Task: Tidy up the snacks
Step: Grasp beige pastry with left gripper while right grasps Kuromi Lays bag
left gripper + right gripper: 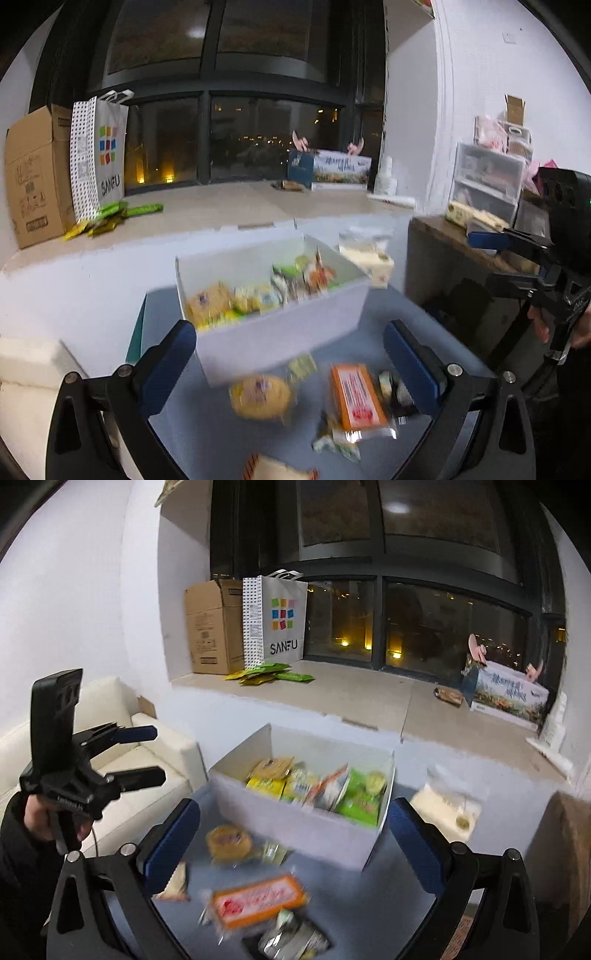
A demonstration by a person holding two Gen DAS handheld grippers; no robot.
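Observation:
A white open box (280,332) (295,827) holding several snack packets stands on a pale blue table (207,428) (340,886). In front of it lie loose snacks: an orange packet (356,398) (258,899), a round yellow pastry (260,395) (229,842) and small wrapped pieces. A pale bag (369,254) (447,805) lies beside the box. My left gripper (291,362) is open and empty above the loose snacks; it also shows in the right wrist view (147,753). My right gripper (291,842) is open and empty; it also shows in the left wrist view (487,258).
A window ledge (221,206) (351,690) behind the table carries a cardboard box (33,173), a white SANFU bag (275,620), green packets (266,674) and a printed box (509,694). A cream sofa (122,760) is left; a brown stand (443,236) with clear drawers (487,181) is right.

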